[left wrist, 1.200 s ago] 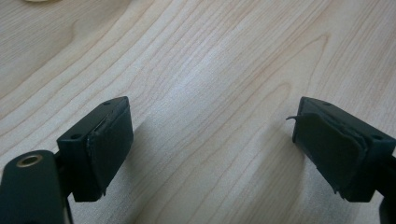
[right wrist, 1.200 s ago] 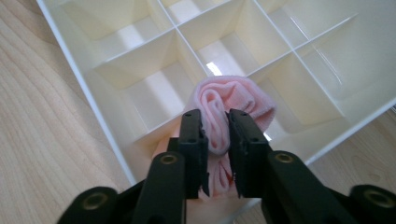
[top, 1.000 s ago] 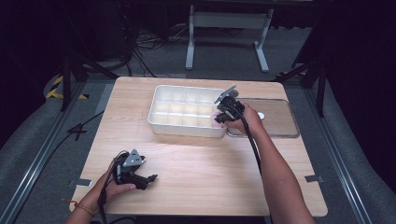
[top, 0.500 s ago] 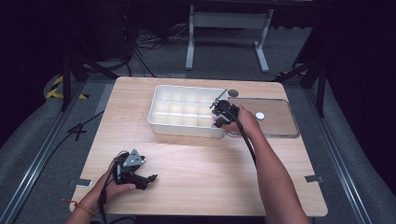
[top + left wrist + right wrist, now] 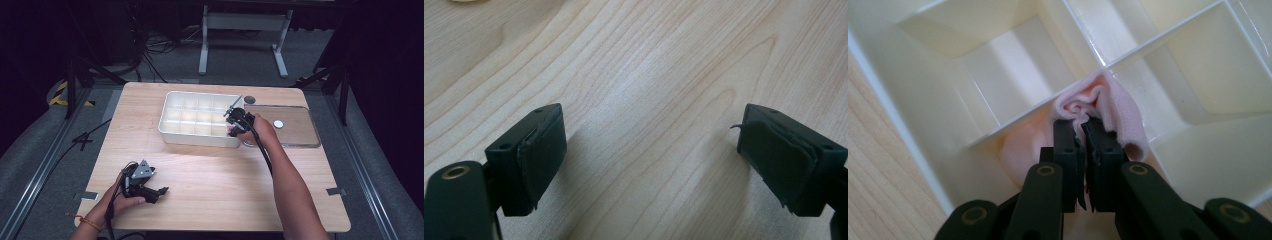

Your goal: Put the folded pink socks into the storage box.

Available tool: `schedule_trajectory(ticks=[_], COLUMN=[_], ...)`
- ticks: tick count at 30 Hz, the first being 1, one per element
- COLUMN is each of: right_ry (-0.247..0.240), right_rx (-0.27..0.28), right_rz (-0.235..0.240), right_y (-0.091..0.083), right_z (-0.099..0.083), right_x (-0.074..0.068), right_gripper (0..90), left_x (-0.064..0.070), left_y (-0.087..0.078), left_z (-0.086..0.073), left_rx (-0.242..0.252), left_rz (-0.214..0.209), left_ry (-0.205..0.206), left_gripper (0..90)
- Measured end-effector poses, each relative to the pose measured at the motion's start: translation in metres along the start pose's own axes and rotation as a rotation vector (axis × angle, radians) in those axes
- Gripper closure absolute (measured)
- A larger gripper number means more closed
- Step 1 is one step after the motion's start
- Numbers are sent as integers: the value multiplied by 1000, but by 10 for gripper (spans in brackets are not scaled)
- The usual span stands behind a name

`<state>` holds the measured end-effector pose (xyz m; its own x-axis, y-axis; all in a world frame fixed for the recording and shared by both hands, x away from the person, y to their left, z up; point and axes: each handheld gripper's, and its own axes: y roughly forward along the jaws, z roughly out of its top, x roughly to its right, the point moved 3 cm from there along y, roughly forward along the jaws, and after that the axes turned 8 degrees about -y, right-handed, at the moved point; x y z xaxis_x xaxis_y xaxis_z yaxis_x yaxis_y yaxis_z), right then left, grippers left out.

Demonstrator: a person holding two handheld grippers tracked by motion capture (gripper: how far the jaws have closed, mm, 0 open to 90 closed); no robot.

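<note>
In the high view, the left gripper (image 5: pixel 161 190) lies low on the wooden table (image 5: pixel 210 175), at about seven o'clock from the table's middle, held in the person's left hand (image 5: pixel 117 202). The left gripper view shows its jaws spread wide apart with bare wood grain between them and nothing gripped; a torn edge curls off the pad (image 5: pixel 774 160) on the right-hand jaw.

Toward twelve o'clock from the table's middle sits the white compartment tray (image 5: pixel 170 131). The right gripper (image 5: pixel 231 129) dips into its near right corner, at about five o'clock of the tray. In the right gripper view its jaws are pressed tight together on a bunched fold of a pale pink cloth (image 5: pixel 1115 112), which drapes over the divider wall (image 5: pixel 1013 120) where compartments meet, with part of it hanging into the nearer cell.

At three o'clock from the tray, just beside it, lies a clear flat lid (image 5: pixel 300 135) bearing a small white disc (image 5: pixel 278 124).
</note>
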<state>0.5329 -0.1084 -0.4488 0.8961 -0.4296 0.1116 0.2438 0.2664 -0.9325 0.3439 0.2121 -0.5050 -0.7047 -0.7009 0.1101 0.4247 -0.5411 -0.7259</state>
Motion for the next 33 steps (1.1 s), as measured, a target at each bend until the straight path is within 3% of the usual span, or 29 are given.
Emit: schedule_trajectory(ticks=[16,24,33], right_ry=[7,27,17], right_rx=[35,105,150], right_rz=[2,16,-8], right_y=[-4,-13,-24], right_z=[-3,-9,-10], right_x=[-1,1,-2], right_gripper=[842,841,830], left_x=[0,0,0], left_y=[0,0,0], left_z=[0,0,0], left_rx=[-1,-3,-4], left_rz=[-4,-3,-3], left_ry=[-1,2,0], left_gripper=[121,120,119])
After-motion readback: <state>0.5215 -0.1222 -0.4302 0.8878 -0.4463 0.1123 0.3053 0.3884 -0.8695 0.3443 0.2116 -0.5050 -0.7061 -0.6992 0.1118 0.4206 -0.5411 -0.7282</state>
